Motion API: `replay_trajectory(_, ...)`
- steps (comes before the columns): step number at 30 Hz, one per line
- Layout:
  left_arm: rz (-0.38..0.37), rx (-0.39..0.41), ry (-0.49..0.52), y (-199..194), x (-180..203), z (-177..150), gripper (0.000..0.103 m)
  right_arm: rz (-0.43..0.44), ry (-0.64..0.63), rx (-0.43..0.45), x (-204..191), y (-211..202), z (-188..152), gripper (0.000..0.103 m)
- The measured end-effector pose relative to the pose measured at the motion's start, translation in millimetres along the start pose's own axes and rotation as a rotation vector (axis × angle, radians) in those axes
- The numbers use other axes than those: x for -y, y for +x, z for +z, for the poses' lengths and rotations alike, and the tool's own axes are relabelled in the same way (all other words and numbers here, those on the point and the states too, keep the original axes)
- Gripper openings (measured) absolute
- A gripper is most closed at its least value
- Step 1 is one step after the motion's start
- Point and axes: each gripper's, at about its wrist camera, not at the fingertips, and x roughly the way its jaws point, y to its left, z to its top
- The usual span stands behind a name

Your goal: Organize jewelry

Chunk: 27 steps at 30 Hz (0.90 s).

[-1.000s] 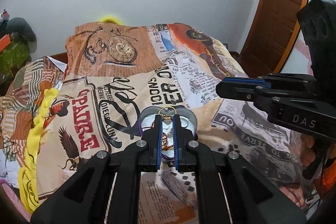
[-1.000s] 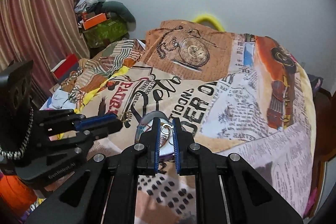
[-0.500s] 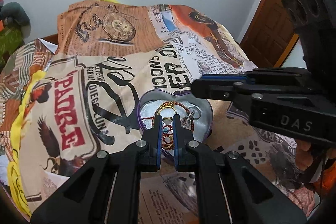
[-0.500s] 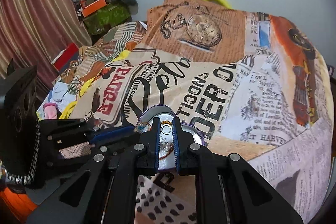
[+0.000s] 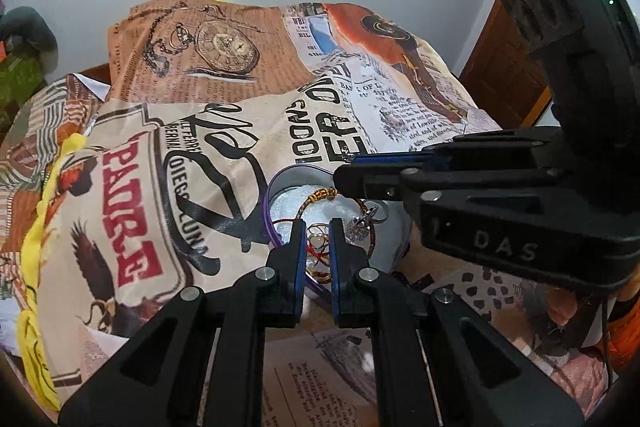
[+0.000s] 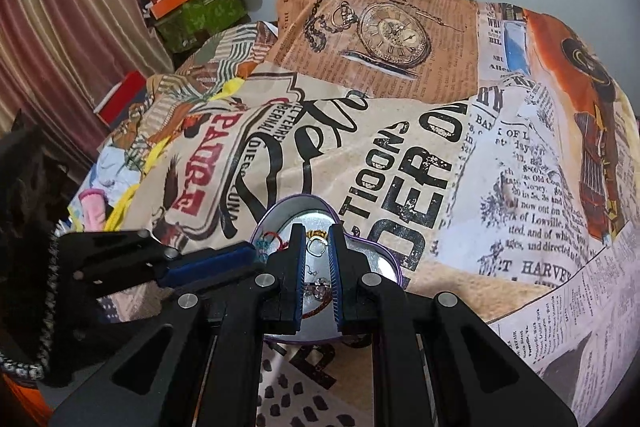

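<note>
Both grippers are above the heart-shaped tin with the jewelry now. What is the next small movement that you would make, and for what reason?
Probably lower the left gripper a little, straight down, and close it on the gold ring. The ring lies between its slightly parted fingers inside the heart-shaped tin, tangled with red cord. The right gripper hovers over the same tin, so it should hold back to avoid a collision.

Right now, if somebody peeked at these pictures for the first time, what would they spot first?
Probably the purple-rimmed heart-shaped tin in the middle of the bed, with red-and-gold thread bracelets and a small gold ring lying inside. Both black two-finger grippers, the left gripper and the right gripper, hover close over it. Underneath spreads the loud newspaper-print bedspread with its big pocket-watch picture.
</note>
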Motion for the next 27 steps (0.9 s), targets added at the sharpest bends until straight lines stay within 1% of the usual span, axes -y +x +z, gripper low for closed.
replay_trajectory(2,0.009,-0.002,0.001,-3.8,-0.5,-1.5,0.01,-0.002,-0.003,-0.009,-0.2,0.7,-0.4,0.01)
replay_trajectory(4,0.023,-0.003,0.002,-7.3,-1.6,-3.6,0.016,-0.006,-0.001,-0.019,0.2,1.5,-0.1,0.01)
replay_trajectory(6,0.041,0.003,0.001,-11.4,-3.0,-5.3,0.028,0.002,0.011,-0.039,1.5,3.5,-0.4,0.01)
replay_trajectory(8,0.054,0.016,-0.007,-17.7,-6.0,-7.1,0.031,0.004,0.017,-0.052,1.9,4.7,-1.1,0.015)
replay_trajectory(10,0.059,0.02,-0.018,-22.5,-9.2,-8.0,0.031,-0.012,0.016,-0.054,1.0,4.0,-2.3,0.023)
replay_trajectory(12,0.065,0.025,-0.03,-26.6,-12.3,-8.5,0.031,-0.023,0.01,-0.053,-0.7,1.6,-3.1,0.026)
replay_trajectory(17,0.091,0.041,-0.058,-41.2,-18.9,-7.2,0.031,-0.064,-0.015,-0.02,-7.8,-13.9,-4.5,0.029)
replay_trajectory(21,0.093,0.07,-0.075,-58.5,-18.3,-3.7,0.031,-0.086,-0.031,0.038,-17.1,-39.8,-6.5,0.029)
replay_trajectory(25,0.09,0.133,-0.074,-90.8,-8.1,4.0,0.031,-0.111,-0.046,0.138,-29.8,-83.0,-9.1,0.029)
replay_trajectory(27,0.084,0.174,-0.067,-110.5,-0.7,8.1,0.031,-0.119,-0.05,0.208,-37.9,-113.1,-12.3,0.029)
